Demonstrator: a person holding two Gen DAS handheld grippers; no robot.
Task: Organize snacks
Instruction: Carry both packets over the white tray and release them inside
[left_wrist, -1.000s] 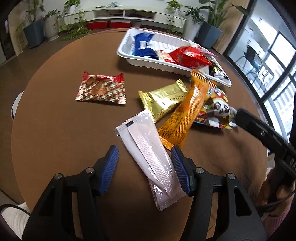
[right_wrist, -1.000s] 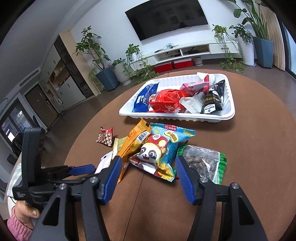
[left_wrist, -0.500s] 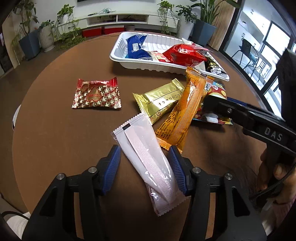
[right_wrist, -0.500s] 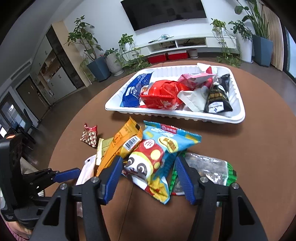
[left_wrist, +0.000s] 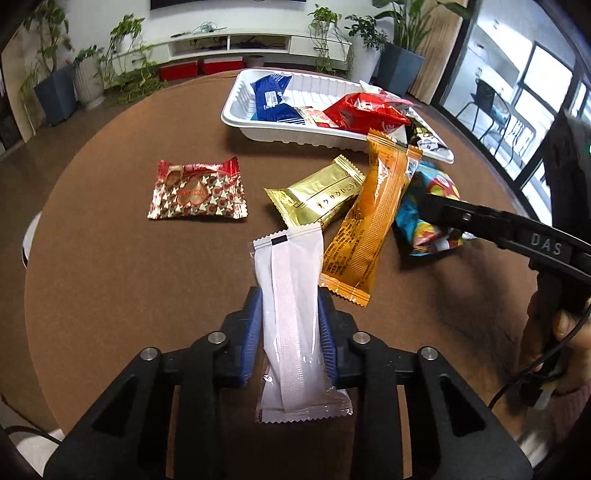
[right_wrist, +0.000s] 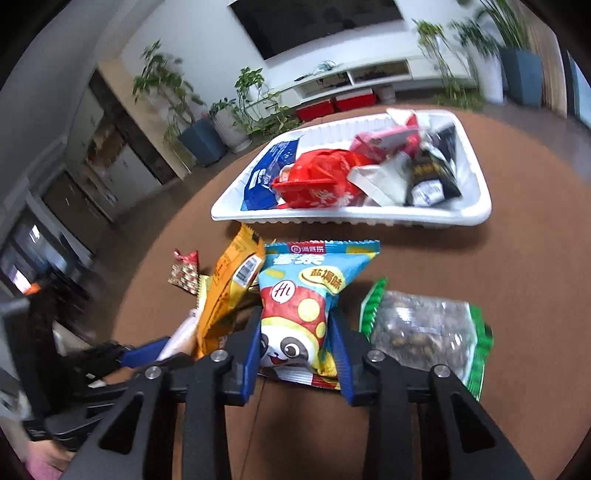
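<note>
My left gripper is shut on a long white packet near the table's front. My right gripper is shut on a blue panda snack bag, which also shows in the left wrist view. A white tray holding several snacks sits at the back, also in the right wrist view. An orange packet, a gold packet and a red patterned packet lie on the brown round table.
A clear green-edged bag of nuts lies right of the panda bag. The right gripper's arm crosses the right side of the left wrist view. Plants and a TV shelf stand beyond the table.
Both grippers have closed: the left on the white packet, the right on the panda bag. Both moved forward over their packets.
</note>
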